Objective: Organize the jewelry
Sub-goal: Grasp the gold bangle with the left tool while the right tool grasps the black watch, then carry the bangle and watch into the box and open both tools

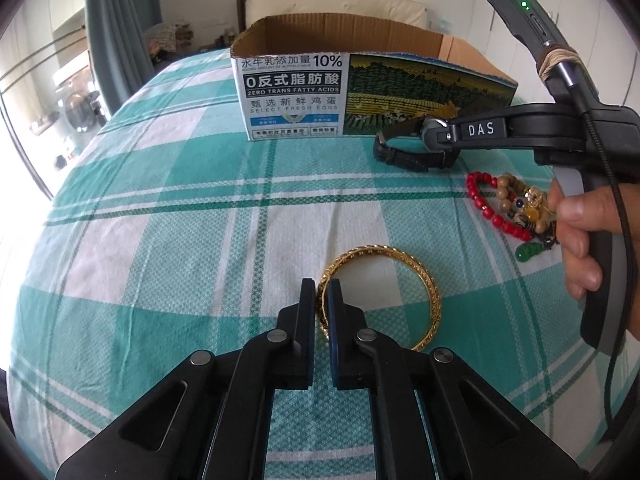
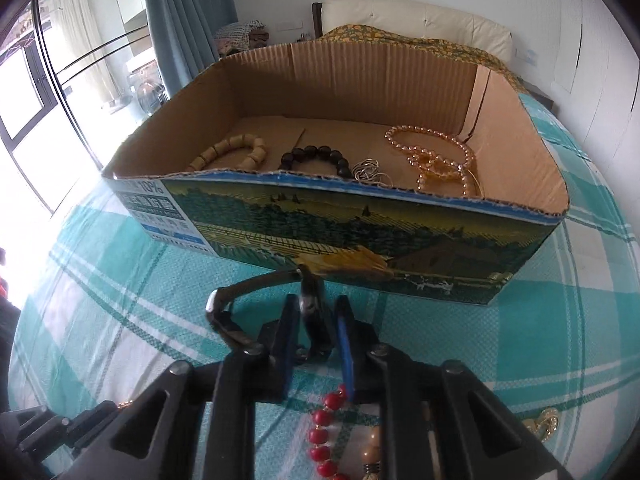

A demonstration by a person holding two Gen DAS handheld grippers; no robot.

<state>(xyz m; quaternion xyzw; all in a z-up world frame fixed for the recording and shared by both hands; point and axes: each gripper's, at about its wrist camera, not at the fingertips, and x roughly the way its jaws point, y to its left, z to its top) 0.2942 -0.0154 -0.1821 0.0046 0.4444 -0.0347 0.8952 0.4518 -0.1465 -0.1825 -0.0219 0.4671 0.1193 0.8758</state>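
Note:
My left gripper (image 1: 321, 285) is shut on the near-left rim of a gold bangle (image 1: 424, 280) that lies on the checked cloth. My right gripper (image 2: 318, 306) has its fingers around the case of a black watch (image 2: 312, 300); a gap shows on the right side, so the grip is unclear. The watch also shows in the left wrist view (image 1: 412, 152), just in front of the open cardboard box (image 2: 360, 232). The box holds a wooden bead bracelet (image 2: 232, 152), a dark bead bracelet (image 2: 316, 158), silver rings (image 2: 366, 170) and an amber bead string (image 2: 436, 156).
A red bead bracelet (image 1: 492, 208), a tan bead bracelet (image 1: 508, 192) and a green pendant (image 1: 530, 254) lie right of the bangle. The red beads show under my right gripper (image 2: 320, 436). A bed headboard and curtains stand behind.

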